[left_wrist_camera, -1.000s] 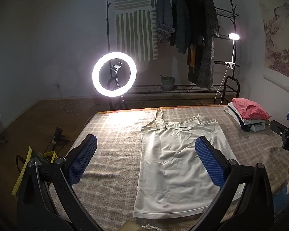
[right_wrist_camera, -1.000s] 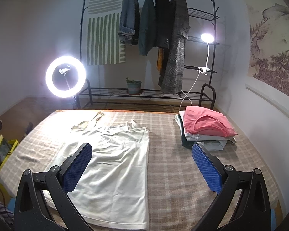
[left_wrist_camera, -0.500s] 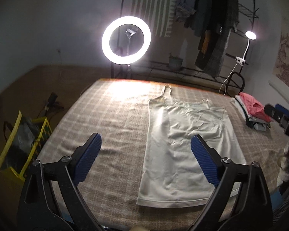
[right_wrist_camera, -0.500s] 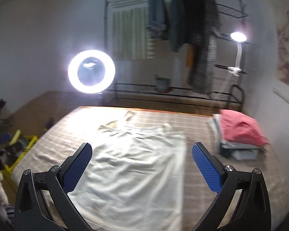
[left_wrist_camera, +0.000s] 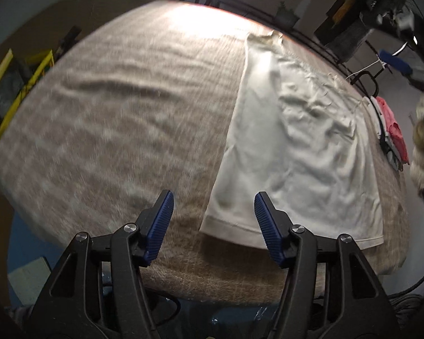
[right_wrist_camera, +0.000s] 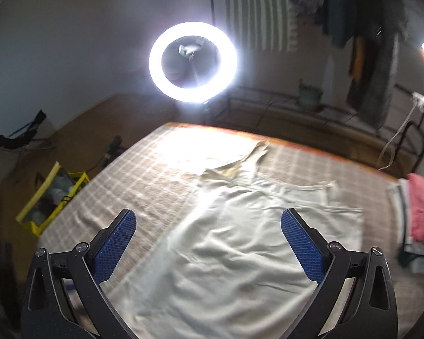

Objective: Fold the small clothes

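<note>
Both tools are open and hold nothing. The left tool [left_wrist_camera: 213,224] hangs near the lower left hem corner of the white camisole [left_wrist_camera: 294,152], and the right tool [right_wrist_camera: 209,243] hovers over the garment's middle. The step in hand seems to be the first grasp for a fold. To do it well, the left tool should pinch the hem corner through both layers, and the right tool should take the matching strap end, so the side turns over evenly. The camisole lies flat on the checked counter [left_wrist_camera: 113,107], straps at the far end, with soft wrinkles across the chest. A stack of folded clothes [right_wrist_camera: 421,214] waits at the right.
</note>
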`<move>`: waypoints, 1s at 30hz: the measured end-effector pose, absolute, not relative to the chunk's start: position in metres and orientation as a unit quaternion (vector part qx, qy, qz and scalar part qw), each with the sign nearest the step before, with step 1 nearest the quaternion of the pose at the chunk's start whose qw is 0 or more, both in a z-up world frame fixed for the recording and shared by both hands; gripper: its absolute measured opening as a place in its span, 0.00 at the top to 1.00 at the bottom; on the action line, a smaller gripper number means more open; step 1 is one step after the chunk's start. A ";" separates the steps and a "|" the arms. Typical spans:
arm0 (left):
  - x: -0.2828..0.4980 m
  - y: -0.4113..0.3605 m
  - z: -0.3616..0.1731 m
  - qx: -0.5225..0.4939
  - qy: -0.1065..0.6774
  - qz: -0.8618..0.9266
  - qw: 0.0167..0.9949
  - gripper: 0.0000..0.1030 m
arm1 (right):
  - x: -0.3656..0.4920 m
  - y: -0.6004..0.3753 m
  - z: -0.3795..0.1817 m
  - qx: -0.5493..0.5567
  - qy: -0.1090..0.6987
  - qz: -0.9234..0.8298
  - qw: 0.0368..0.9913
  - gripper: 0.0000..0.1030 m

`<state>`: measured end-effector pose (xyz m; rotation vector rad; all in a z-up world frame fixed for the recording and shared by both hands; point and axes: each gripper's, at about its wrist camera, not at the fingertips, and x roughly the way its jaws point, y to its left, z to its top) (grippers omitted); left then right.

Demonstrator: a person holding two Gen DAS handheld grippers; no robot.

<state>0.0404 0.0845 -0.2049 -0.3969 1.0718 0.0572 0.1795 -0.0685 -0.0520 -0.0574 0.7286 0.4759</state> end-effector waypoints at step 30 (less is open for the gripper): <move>0.047 0.092 -0.214 -0.289 0.471 0.010 0.833 1.00 | 0.361 0.057 -0.183 -0.045 0.551 0.166 0.817 0.59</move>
